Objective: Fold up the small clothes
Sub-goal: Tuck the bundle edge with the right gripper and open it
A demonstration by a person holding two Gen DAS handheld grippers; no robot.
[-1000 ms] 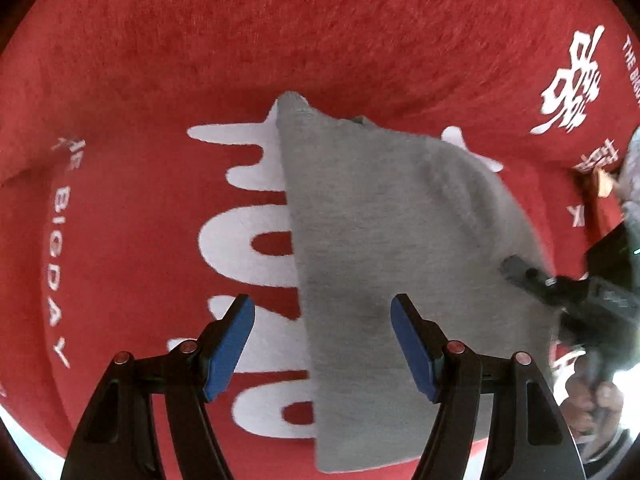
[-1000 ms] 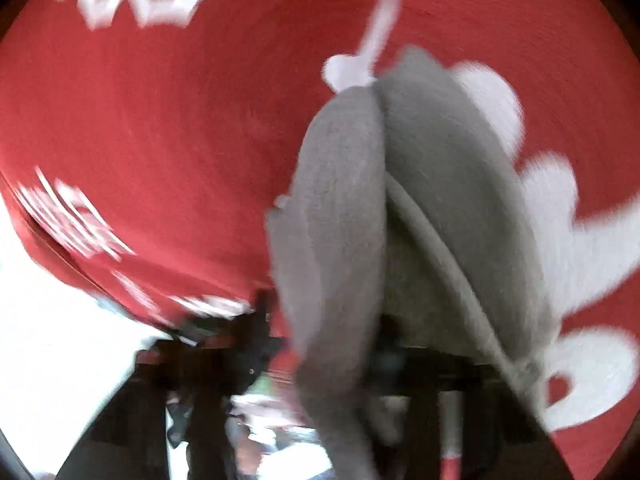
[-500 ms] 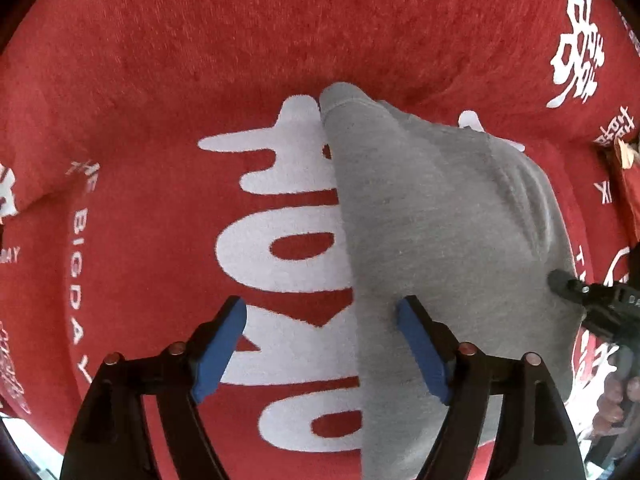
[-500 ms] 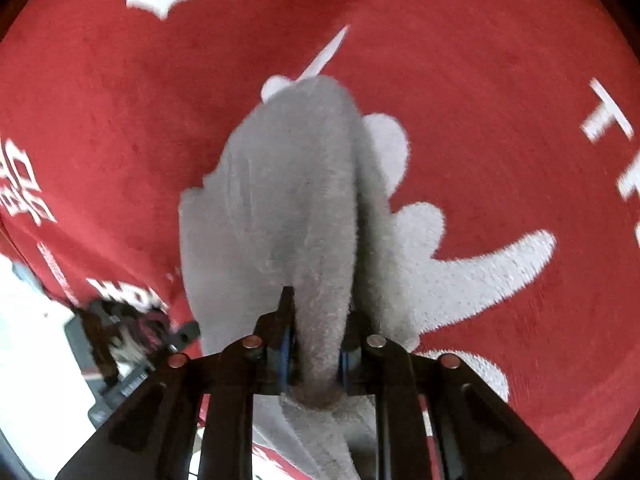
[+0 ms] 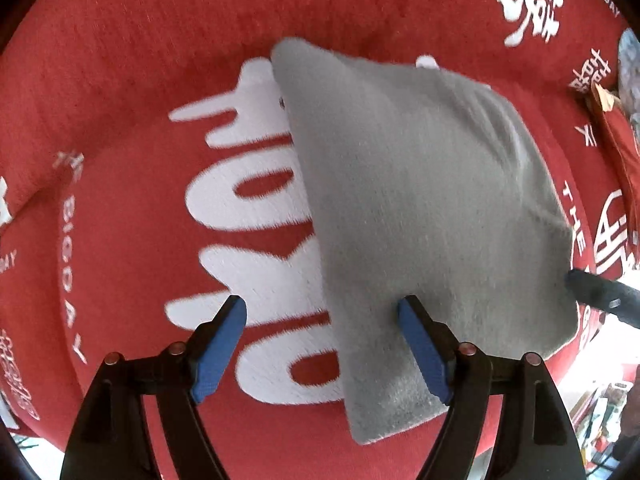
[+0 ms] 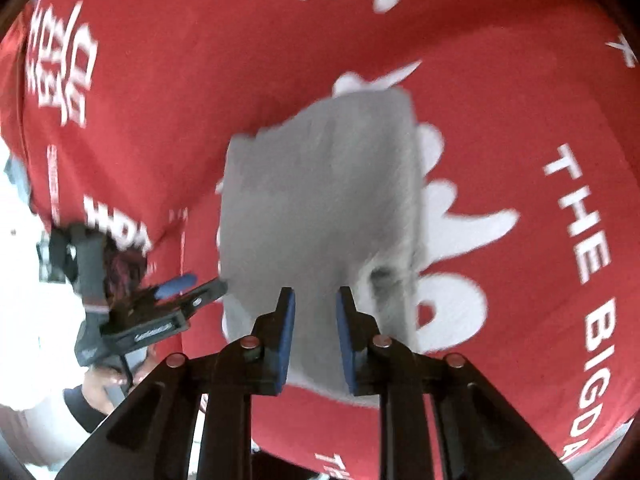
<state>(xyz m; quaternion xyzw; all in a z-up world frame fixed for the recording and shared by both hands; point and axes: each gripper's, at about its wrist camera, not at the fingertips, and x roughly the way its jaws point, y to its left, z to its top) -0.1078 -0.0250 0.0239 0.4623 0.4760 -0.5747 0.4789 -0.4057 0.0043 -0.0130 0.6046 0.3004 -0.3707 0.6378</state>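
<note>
A small grey garment (image 5: pixel 420 208) lies folded flat on the red cloth (image 5: pixel 140 80) with white lettering. My left gripper (image 5: pixel 322 312) is open and empty, its fingers straddling the garment's left edge near its front. In the right wrist view the same grey garment (image 6: pixel 320 200) lies just ahead of my right gripper (image 6: pixel 315 300), whose jaws stand partly open over the garment's near edge with no cloth pinched between them. The right gripper's tip shows in the left wrist view (image 5: pixel 592 288) at the garment's right edge. The left gripper also shows in the right wrist view (image 6: pixel 160 308).
The red cloth's edge runs along the bottom of the left wrist view (image 5: pixel 560 400) and drops off at the left in the right wrist view (image 6: pixel 24 184). A brown item (image 5: pixel 604 100) lies at the far right.
My right gripper has opened and let go of the grey garment, which has dropped flat onto the red cloth. The left gripper stayed open at the left edge.
</note>
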